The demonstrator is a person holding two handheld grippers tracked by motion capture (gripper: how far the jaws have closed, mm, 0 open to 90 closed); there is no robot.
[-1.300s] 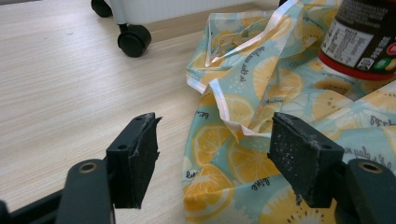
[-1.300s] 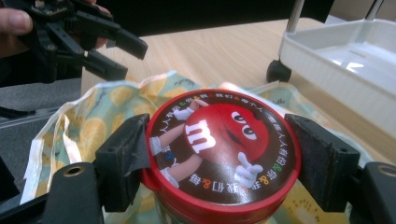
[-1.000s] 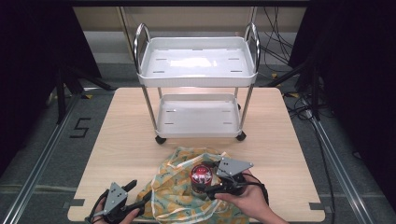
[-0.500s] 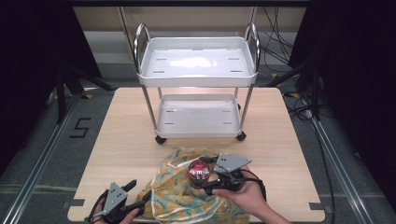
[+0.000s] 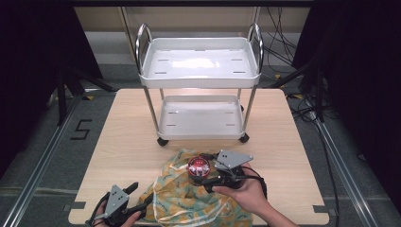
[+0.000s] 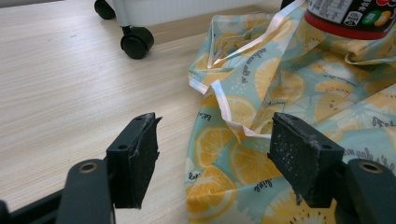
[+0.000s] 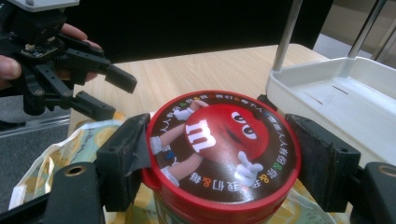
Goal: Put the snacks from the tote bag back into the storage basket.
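Right gripper view: right gripper (image 7: 219, 154) clamps red-lidded candy jar (image 7: 219, 140); left gripper (image 6: 215, 154) spread wide.

The left hand-held gripper (image 5: 130, 194) sits low at the near left, held in the person's left hand (image 5: 101, 215). Its grey plate faces up. Its two black jaws point to the right and a bit away from the person. In the left gripper view the jaws stand wide apart, with nothing between the pads (image 6: 135, 154).

The right hand-held gripper (image 5: 201, 172) is farther in, near the middle. The right hand (image 5: 246, 191) wraps around it from below, and the forearm comes in from the bottom edge. Its jaws point left. In the right gripper view each pad (image 7: 126, 149) presses on one side of a round red lid (image 7: 219, 140), gripping it.
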